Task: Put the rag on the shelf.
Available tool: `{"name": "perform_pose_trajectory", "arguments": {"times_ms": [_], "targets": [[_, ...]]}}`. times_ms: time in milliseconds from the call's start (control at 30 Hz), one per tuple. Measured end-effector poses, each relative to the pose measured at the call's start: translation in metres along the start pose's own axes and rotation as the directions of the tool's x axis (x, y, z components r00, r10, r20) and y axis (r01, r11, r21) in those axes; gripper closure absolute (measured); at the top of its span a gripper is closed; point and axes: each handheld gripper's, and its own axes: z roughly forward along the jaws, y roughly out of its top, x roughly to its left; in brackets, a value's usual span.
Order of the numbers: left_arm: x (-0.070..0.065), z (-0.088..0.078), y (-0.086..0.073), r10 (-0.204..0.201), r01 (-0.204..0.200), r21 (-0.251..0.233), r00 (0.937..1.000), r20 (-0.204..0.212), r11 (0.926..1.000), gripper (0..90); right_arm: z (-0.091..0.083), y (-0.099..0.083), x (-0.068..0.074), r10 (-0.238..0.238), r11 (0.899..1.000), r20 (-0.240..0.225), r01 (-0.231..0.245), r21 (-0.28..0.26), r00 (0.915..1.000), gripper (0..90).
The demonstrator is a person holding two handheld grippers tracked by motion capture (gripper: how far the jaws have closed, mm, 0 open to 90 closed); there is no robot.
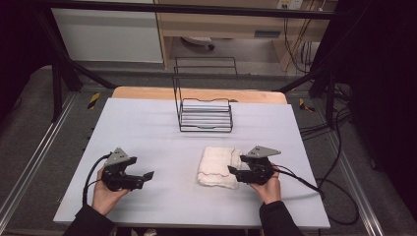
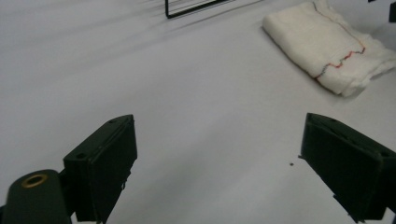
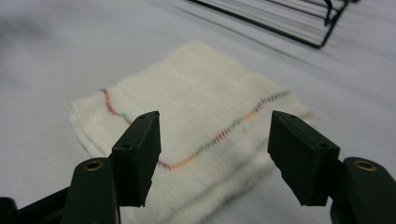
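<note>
We see a folded towel (image 1: 219, 167) of soft, nubbly white cloth before the right gripper (image 1: 235, 173), whose jaws are matt black plastic; beyond it stands a rack (image 1: 205, 115) of thin dark metal wire on a smooth, matt tabletop (image 1: 147, 132)

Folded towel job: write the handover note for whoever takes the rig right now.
Left tool: open, nothing between the jaws, over bare table, well left of the towel.
Right tool: open, jaws apart at the towel's right edge, not gripping it.
Folded towel: white with a coloured stitched line, lying flat, front right of centre.
Wire rack: at the back, nothing in it.
Done: towel is folded.
Left, as a guess: pick the towel up and put it in the rack.
</note>
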Motion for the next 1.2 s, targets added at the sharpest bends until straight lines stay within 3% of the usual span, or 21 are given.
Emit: {"name": "perform_pose_trajectory", "arguments": {"times_ms": [67, 200, 533, 600, 800, 967, 1100, 1200], "targets": [[-0.011, 0.008, 0.005, 0.006, -0.007, 0.011, 0.9999, 0.013, 0.9999, 14.2, -0.003, -0.010, -0.001, 0.036, 0.999, 0.020, -0.036, 0.013, 0.9992, 34.1], [-0.036, 0.031, 0.014, 0.024, -0.026, 0.038, 0.9988, 0.044, 0.9989, 19.1, -0.004, -0.018, 0.001, 0.057, 0.998, 0.026, -0.057, 0.038, 0.9981, 35.6], [-0.076, 0.078, 0.031, 0.016, -0.026, 0.089, 0.9941, 0.107, 0.9957, 35.9, 0.005, -0.026, 0.008, 0.080, 0.993, 0.026, -0.082, 0.085, 0.9964, 43.4], [-0.082, 0.087, 0.032, 0.013, -0.025, 0.106, 0.9933, 0.115, 0.9940, 42.4, 0.005, -0.027, 0.010, 0.104, 0.991, 0.022, -0.106, 0.087, 0.9943, 49.0], [-0.092, 0.106, 0.030, -0.029, 0.009, 0.152, 0.9908, 0.132, 0.9883, 58.3, 0.007, -0.028, 0.012, 0.161, 0.981, 0.017, -0.161, 0.106, 0.9869, 53.2], [-0.095, 0.113, 0.029, -0.072, 0.046, 0.167, 0.9853, 0.154, 0.9849, 70.2, 0.008, -0.030, 0.016, 0.172, 0.981, 0.037, -0.174, 0.089, 0.9844, 53.0], [-0.100, 0.115, 0.028, -0.067, 0.041, 0.174, 0.9874, 0.143, 0.9838, 75.3, 0.009, -0.030, 0.017, 0.192, 0.977, 0.043, -0.196, 0.089, 0.9804, 54.6], [-0.101, 0.113, 0.028, -0.061, 0.035, 0.180, 0.9882, 0.140, 0.9831, 81.5, 0.009, -0.029, 0.017, 0.202, 0.974, 0.032, -0.204, 0.095, 0.9789, 62.9]]}}
